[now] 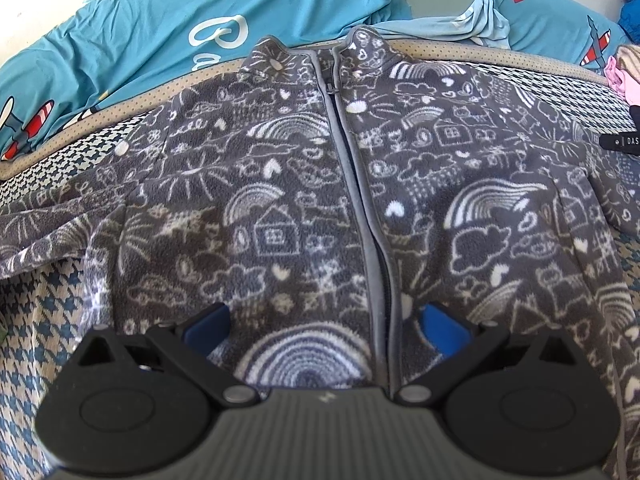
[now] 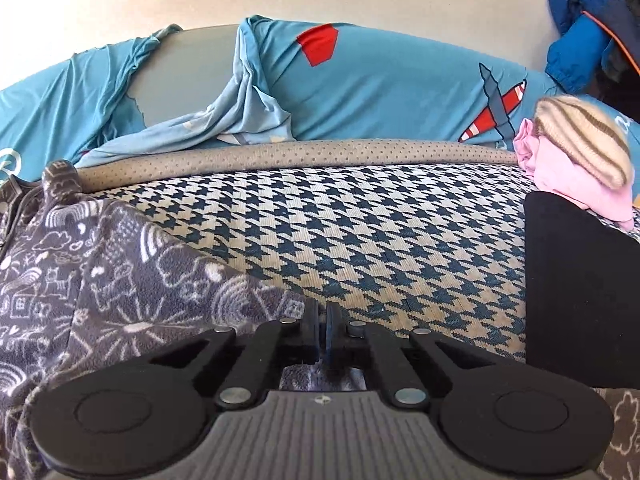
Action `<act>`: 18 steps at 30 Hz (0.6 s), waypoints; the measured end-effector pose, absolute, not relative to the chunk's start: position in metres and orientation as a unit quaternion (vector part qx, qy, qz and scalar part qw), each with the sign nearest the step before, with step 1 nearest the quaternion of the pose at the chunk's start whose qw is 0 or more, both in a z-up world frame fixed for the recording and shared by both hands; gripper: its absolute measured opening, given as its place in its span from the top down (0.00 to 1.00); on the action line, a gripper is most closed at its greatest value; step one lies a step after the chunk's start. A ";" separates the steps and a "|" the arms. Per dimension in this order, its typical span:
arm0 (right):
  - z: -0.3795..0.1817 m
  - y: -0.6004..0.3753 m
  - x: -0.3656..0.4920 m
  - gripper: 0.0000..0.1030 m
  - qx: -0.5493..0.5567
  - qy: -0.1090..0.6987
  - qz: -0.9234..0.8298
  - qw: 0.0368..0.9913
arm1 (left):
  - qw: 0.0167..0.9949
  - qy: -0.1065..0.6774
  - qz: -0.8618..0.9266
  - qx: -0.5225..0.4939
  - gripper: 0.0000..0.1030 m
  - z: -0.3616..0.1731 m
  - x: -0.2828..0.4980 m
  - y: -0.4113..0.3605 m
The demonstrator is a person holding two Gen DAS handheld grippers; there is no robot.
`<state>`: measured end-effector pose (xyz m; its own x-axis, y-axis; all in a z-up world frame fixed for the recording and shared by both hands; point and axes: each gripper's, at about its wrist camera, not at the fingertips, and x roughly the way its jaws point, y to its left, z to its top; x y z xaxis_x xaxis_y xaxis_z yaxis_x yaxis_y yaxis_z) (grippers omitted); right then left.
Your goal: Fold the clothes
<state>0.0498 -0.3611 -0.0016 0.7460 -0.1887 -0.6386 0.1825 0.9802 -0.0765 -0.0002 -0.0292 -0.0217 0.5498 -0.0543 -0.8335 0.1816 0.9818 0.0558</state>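
A grey fleece jacket (image 1: 304,184) with white doodle print lies front up and zipped on a houndstooth surface (image 2: 380,248). My left gripper (image 1: 324,320) hovers open over the jacket's lower front, its blue pads on either side of the zipper (image 1: 360,200), holding nothing. In the right wrist view the jacket's sleeve (image 2: 132,280) runs from the left to my right gripper (image 2: 323,316), whose jaws are shut on the sleeve's fabric; fleece shows between and beneath them.
A blue bedsheet with aeroplane prints (image 2: 392,88) lies bunched behind a grey dotted border (image 2: 320,152). A pink garment (image 2: 568,176) topped by a striped knit piece (image 2: 584,136) sits at the right. A black item (image 2: 580,288) lies nearer, and a blue jacket (image 2: 588,20) sits at the top right.
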 end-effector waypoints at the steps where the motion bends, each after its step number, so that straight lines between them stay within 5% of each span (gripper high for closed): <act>1: -0.002 -0.362 0.050 0.98 -0.002 0.344 -0.102 0.933 | 0.878 0.470 -0.068 0.068 0.00 -0.022 0.000 -0.029; 15: 0.037 -0.347 0.009 0.89 0.041 0.331 -0.083 0.939 | 0.900 0.426 -0.064 0.070 0.00 0.000 -0.017 -0.016; 18: 0.044 -0.340 -0.007 0.81 0.059 0.335 -0.065 0.938 | 0.907 0.410 -0.062 0.074 0.00 0.007 -0.027 -0.006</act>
